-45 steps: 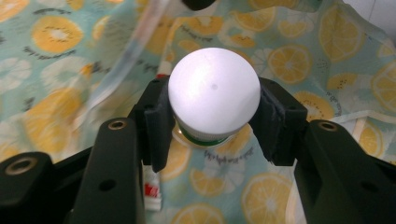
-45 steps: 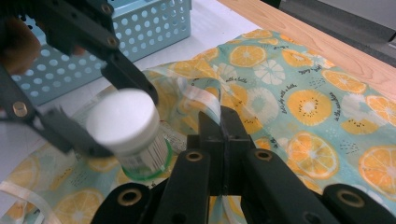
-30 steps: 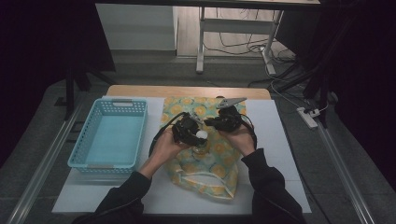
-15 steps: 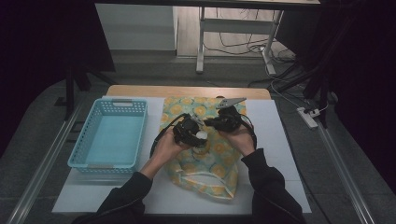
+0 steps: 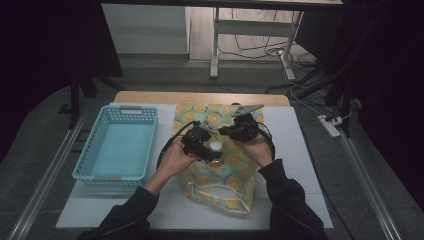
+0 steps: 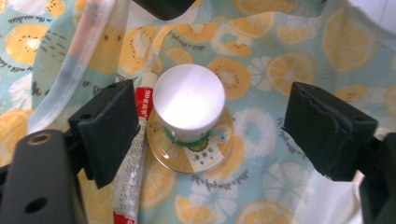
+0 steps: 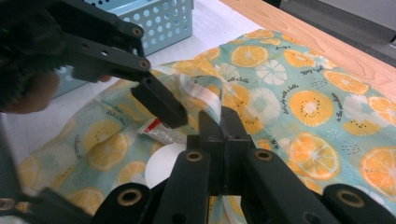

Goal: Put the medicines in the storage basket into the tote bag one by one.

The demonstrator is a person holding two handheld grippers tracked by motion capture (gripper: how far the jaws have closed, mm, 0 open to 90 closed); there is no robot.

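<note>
The bag (image 6: pixel 299 60) with the orange-slice print carries small black handwriting-style words between the fruit slices. In the right gripper view one line on it reads about like "with a little", but the other words are too small and blurred to read with certainty.

The tube (image 6: pixel 135 154), white and red, lies beside the bottle (image 6: pixel 189 105) in the left gripper view. On its red part the white digits "999" are readable, and below them run rows of small grey characters that I cannot read.

The label of the bottle under its white cap has small dark print, also not legible.
</note>
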